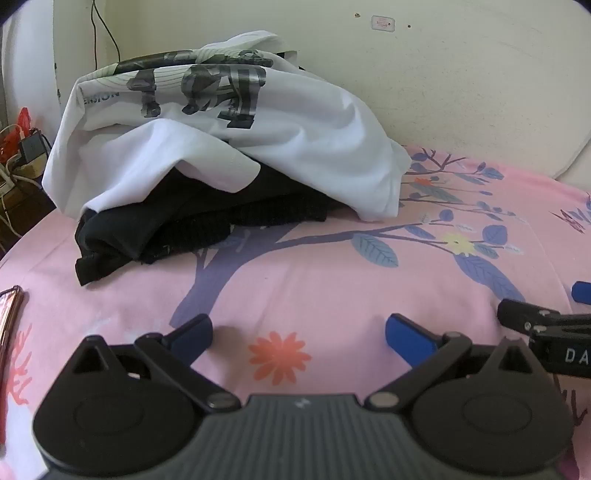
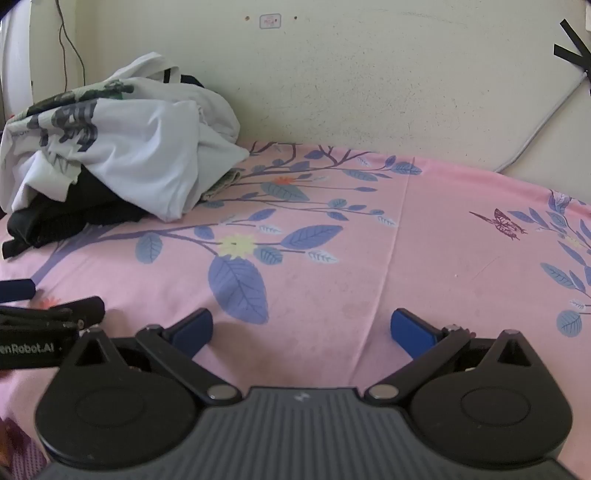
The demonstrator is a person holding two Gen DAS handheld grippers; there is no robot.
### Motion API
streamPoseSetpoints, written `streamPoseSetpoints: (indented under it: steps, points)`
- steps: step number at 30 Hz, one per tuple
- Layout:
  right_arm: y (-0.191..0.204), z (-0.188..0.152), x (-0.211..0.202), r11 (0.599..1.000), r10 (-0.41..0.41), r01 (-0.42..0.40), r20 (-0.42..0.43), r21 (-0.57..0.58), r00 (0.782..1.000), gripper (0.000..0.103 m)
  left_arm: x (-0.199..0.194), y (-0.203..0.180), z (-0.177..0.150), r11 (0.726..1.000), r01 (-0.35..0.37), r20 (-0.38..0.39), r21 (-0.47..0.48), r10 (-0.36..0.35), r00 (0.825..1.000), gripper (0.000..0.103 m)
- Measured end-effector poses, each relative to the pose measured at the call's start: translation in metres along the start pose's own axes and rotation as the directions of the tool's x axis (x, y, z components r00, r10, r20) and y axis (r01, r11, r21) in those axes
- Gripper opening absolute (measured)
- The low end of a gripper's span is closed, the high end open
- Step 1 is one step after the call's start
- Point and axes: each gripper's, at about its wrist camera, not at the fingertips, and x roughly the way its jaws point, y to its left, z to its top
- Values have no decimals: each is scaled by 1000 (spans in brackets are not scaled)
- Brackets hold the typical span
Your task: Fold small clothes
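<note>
1. The left gripper [image 1: 299, 332] hangs tilted down over the bed, its blue fingers [image 1: 195, 332] spread wide apart with nothing between them, only bare pink sheet [image 1: 332, 280] and an orange printed flower.
2. The right gripper [image 2: 301, 328] sits just beside it, also tilted down, its jaws wide apart and empty over the sheet [image 2: 443, 258] (each gripper's tip shows at the edge of the other's view).
3. In front of both lies a broad stretch of flat sheet with a printed tree and leaves; the open room runs from the grippers to the wall [image 2: 369, 92] at the far edge of the bed.
4. The clothes are heaped at the far left, against the wall: a white T-shirt [image 1: 229, 140] with a dark print draped over a black garment [image 1: 177, 225], whose hem spills forward onto the sheet. Neither gripper touches the heap.
5. At the near left edge of the bed lies a phone [image 1: 9, 314], only partly in view.
6. Beyond the bed's left edge are cables and a charger [image 1: 31, 147] (cluttered, hard to make out), and a black cord [image 1: 107, 33] runs up the wall behind the heap.
</note>
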Motion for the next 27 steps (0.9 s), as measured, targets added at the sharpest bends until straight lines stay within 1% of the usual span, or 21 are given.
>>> streamPoseSetpoints:
  steps: [3, 8, 9, 13, 23, 25, 27]
  points:
    - [0, 0, -1, 1000, 0, 0, 3, 0, 1000, 97, -1, -2, -1, 1000, -7, 5, 0, 7, 1000, 103]
    - [0, 0, -1, 1000, 0, 0, 4, 2, 1000, 97, 3, 4, 2, 1000, 5, 0, 10, -5, 1000, 103]
    - [0, -1, -2, 1000, 0, 0, 5, 1, 1000, 97, 1, 2, 0, 1000, 2, 2, 0, -2, 1000, 103]
    - [1, -1, -2, 1000, -1, 1, 5, 0, 1000, 97, 1, 5, -1, 1000, 13, 3, 5, -13, 1000, 103]
    - [0, -1, -2, 1000, 1, -1, 5, 2, 1000, 97, -6, -1, -2, 1000, 14, 3, 1, -14, 1000, 103]
    - [0, -1, -2, 1000, 1, -1, 5, 2, 1000, 97, -8, 1, -3, 1000, 21, 14, -12, -21, 1000, 103]
    - [0, -1, -2, 1000, 1, -1, 5, 3, 1000, 97, -13, 4, -4, 999, 21, 46, -38, -19, 999, 103]
